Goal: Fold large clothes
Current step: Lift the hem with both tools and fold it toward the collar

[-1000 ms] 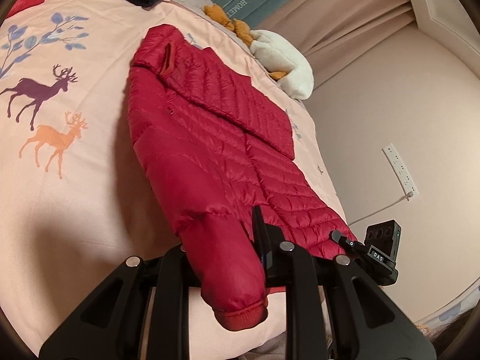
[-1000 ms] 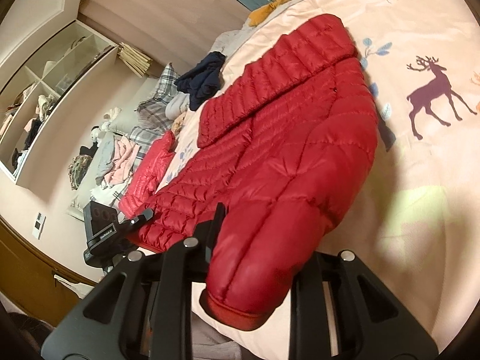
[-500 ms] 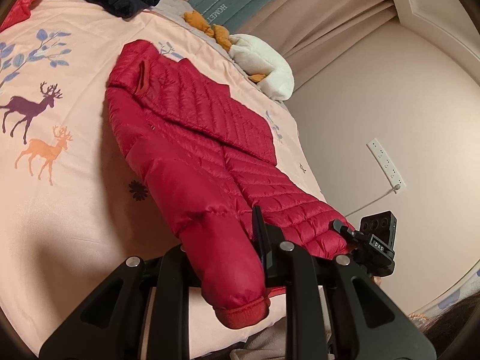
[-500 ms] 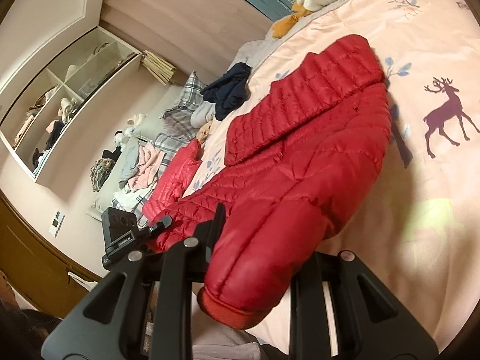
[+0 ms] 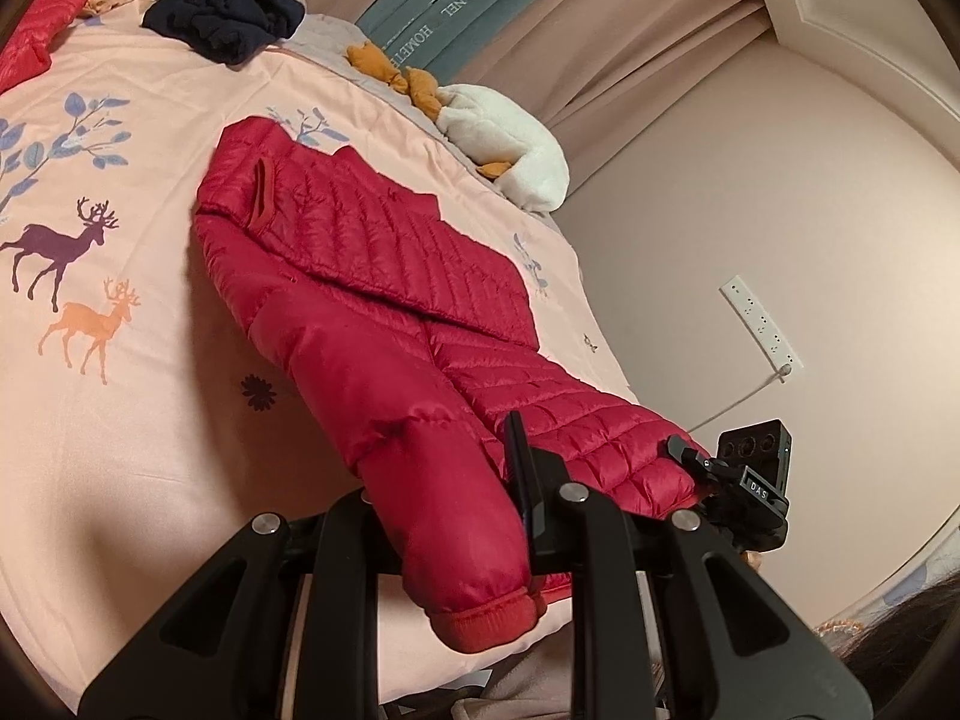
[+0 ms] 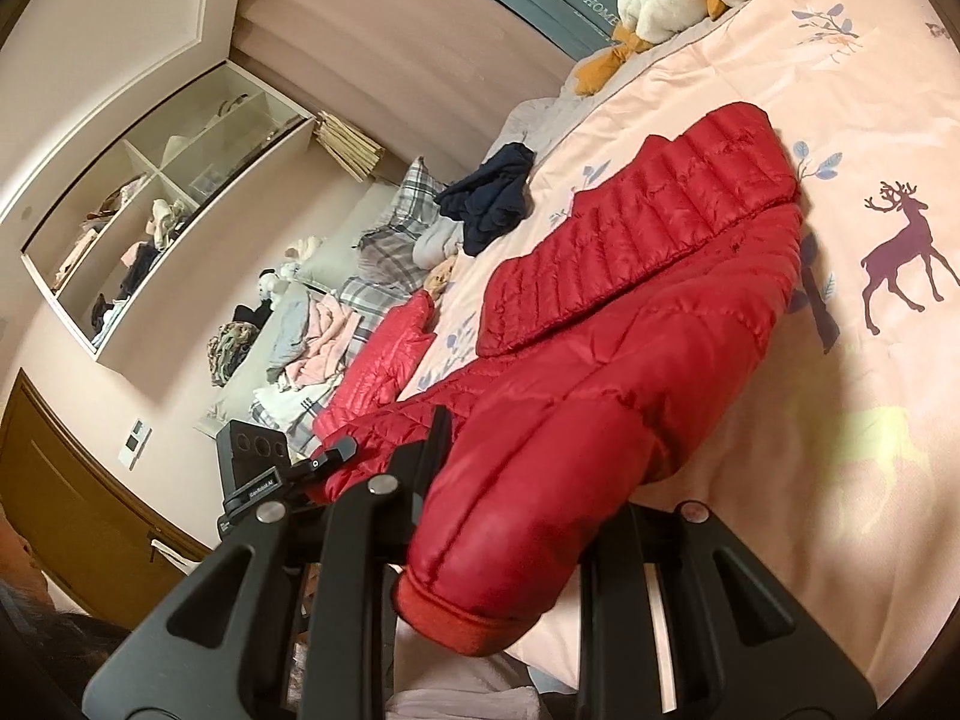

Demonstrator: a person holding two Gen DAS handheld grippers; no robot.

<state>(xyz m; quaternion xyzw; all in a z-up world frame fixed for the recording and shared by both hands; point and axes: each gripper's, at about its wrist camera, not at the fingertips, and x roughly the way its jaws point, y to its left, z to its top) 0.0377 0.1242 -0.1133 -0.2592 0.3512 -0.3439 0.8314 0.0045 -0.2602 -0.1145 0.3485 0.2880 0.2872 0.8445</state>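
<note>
Left gripper (image 5: pixel 456 516) fingertip under jacket sleeve (image 5: pixel 444 516)

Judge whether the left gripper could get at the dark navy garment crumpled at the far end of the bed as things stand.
Probably not: the left gripper is shut on the red quilted down jacket, and the dark navy garment lies far beyond it.

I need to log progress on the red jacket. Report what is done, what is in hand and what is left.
Done: one half of the red puffer jacket is folded over its middle on the bed. In hand: left gripper and right gripper are each shut on the near end, where a sleeve cuff hangs down. Left: folding it to the collar. A second red jacket waits.
</note>
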